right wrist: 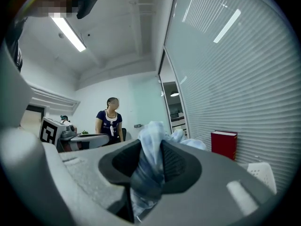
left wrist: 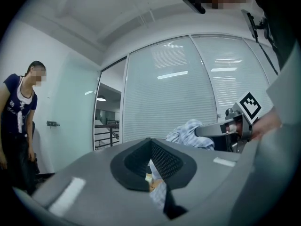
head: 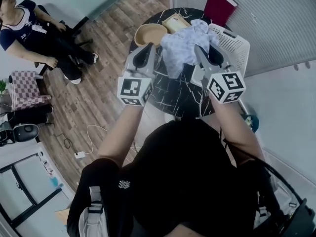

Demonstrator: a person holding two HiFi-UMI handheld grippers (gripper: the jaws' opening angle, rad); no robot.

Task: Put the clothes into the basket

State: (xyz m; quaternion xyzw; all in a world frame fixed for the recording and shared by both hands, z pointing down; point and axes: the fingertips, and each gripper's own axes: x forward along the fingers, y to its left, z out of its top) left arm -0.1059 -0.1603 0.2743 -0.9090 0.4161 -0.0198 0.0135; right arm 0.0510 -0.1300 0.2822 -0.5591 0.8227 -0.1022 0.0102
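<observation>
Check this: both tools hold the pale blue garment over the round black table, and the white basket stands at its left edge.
Wrong side: the head view shows the white basket at the right edge of the round black table. Both the left tool and right tool do hold the pale blue garment over it.

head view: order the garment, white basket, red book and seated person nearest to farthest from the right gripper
1. garment, clamped in the right gripper
2. white basket, just right of it
3. red book, beyond the basket
4. seated person, far left
</observation>
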